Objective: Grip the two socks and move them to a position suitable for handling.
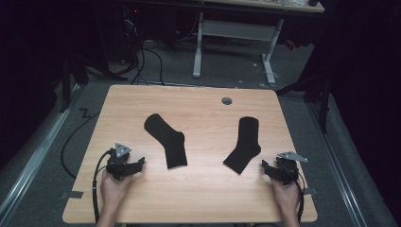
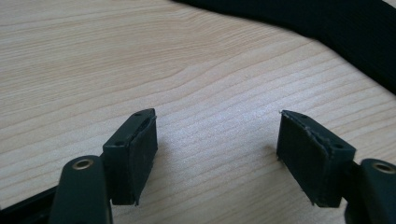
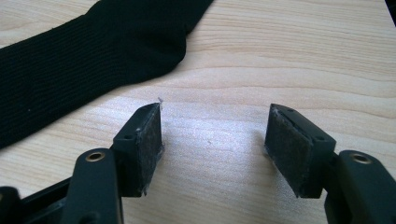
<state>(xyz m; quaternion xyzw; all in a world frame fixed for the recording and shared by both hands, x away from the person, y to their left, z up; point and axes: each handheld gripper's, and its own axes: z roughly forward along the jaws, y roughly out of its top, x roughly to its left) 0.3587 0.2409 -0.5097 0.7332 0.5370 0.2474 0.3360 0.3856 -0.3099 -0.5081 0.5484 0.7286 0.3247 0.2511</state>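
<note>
From above, the left gripper (image 1: 140, 164) and right gripper (image 1: 264, 166) rest near the table's (image 1: 198, 198) front corners, flanking two black socks (image 1: 166, 139) (image 1: 244, 144). Left gripper view: jaws spread wide over bare wood, empty. Right gripper view: jaws likewise spread, holding nothing, sock (image 3: 88, 56) just beyond.

No writing, label, brand mark or number can be read anywhere here, neither on the tabletop nor on anything else in sight.
</note>
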